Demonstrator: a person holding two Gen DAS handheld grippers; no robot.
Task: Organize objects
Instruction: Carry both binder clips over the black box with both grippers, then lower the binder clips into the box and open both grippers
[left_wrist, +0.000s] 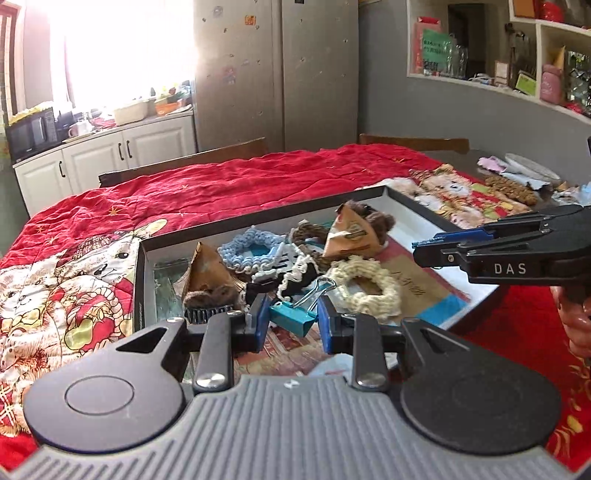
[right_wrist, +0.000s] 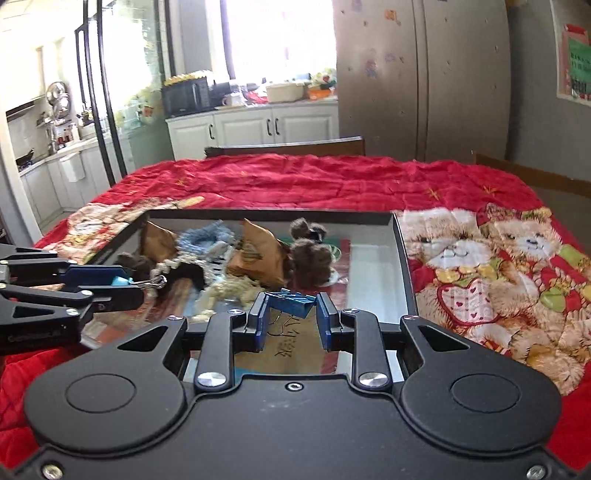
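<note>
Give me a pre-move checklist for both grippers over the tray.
1. Left gripper has a teal clip between its fingers: ok.
2. Right gripper has a blue clip between its fingers: ok.
3. Firmness of either hold: cannot tell; contact looks plausible in both wrist views, but no gap or squeeze is clear.
4. Both clips over the tray: ok.
5. Room to set down: ok on the right half of the tray; not ok on the left, where the yarn rings and paper packets pile up.
6. Grippers apart from each other: ok.
</note>
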